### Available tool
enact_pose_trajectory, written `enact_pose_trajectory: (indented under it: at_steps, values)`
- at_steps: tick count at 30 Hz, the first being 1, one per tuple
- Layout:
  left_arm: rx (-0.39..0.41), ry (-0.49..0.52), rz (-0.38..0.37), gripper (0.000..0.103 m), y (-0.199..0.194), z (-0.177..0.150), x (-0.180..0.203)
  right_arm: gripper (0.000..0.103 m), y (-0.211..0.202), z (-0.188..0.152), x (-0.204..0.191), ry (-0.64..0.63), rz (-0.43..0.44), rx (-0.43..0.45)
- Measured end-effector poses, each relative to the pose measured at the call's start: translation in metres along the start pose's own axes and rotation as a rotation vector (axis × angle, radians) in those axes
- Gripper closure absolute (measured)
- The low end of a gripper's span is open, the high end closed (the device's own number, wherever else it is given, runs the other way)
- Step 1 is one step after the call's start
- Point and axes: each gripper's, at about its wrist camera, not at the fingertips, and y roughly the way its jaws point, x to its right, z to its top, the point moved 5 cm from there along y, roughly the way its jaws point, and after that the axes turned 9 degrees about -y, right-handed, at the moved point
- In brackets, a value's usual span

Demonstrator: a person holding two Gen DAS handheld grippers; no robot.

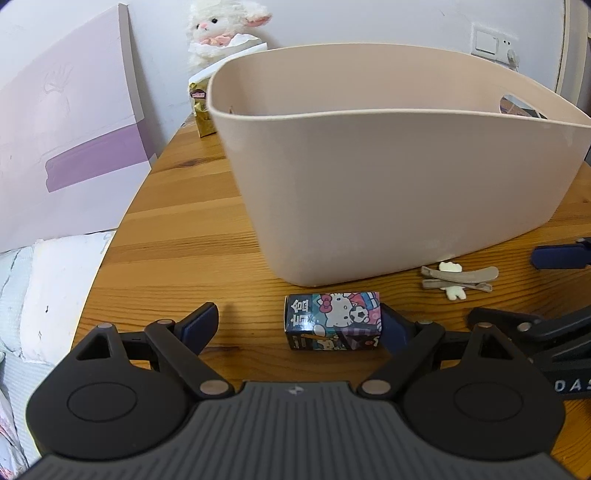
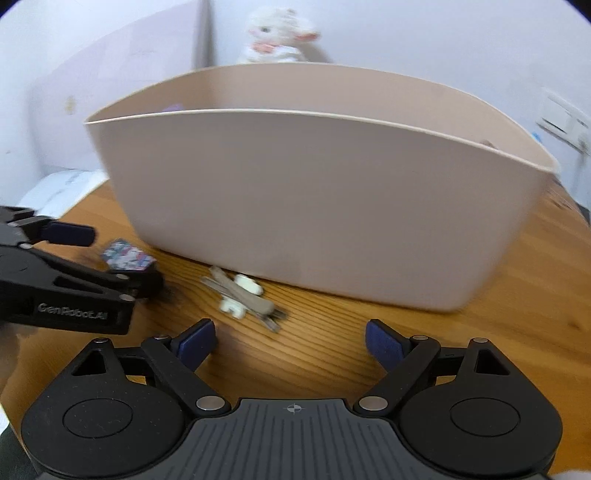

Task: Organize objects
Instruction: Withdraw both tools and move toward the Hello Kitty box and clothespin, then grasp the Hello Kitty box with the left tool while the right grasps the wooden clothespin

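A small Hello Kitty box (image 1: 332,320) lies on the wooden table (image 1: 177,236) in front of a large beige basket (image 1: 399,177). My left gripper (image 1: 295,325) is open around the box, whose right end touches the right finger. Beige hair clips with a white figure (image 1: 458,278) lie to its right. In the right wrist view my right gripper (image 2: 290,341) is open and empty, just short of the hair clips (image 2: 243,295). The box (image 2: 127,256) and the left gripper (image 2: 110,254) show at the left, before the basket (image 2: 314,206).
A white plush lamb (image 1: 221,26) and a gold packet (image 1: 201,107) stand behind the basket by the wall. A lilac board (image 1: 74,129) leans at the left. The table's curved edge (image 1: 110,251) runs along the left, with white bedding (image 1: 44,295) below it.
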Motion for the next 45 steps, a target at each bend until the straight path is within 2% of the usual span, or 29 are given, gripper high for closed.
enact_pose_trajectory:
  at_steps: [2,7,9,11,12,13,14,15,18,32,45]
  values:
    - [-0.001,-0.007,-0.01,0.013,0.001,0.0,-0.003,0.016,0.003,0.001,-0.002,-0.037,-0.004,0.014]
    - [0.003,0.011,-0.032,0.014,0.001,0.001,0.0,0.032,0.003,0.005,0.0,-0.044,0.014,0.033]
    - [0.009,0.016,-0.042,0.017,0.001,0.001,0.003,0.051,0.001,0.005,-0.004,-0.052,0.023,0.041]
    - [0.013,0.017,-0.062,0.025,0.001,0.001,0.007,0.062,-0.002,0.004,-0.008,-0.072,0.038,0.043]
    - [0.013,0.018,-0.069,0.029,0.001,0.001,0.01,0.071,-0.001,0.006,-0.013,-0.082,0.041,0.041]
    - [0.015,0.021,-0.073,0.032,0.0,0.001,0.012,0.076,-0.001,0.007,-0.015,-0.092,0.051,0.038]
    - [0.017,0.026,-0.077,0.034,-0.001,0.001,0.013,0.077,-0.003,0.008,-0.019,-0.102,0.053,0.032]
    - [0.018,0.03,-0.081,0.039,-0.002,0.0,0.015,0.086,-0.004,0.009,-0.023,-0.118,0.047,0.029]
    - [0.018,0.039,-0.097,0.05,-0.006,-0.003,0.018,0.089,-0.009,0.006,-0.027,-0.133,0.067,0.018]
    - [0.033,0.055,-0.077,0.051,-0.02,-0.013,0.016,0.089,-0.036,-0.008,-0.02,-0.118,0.096,0.012]
    - [0.119,0.063,-0.074,0.051,-0.066,-0.009,0.015,0.089,-0.099,0.003,-0.007,-0.122,0.099,0.141]
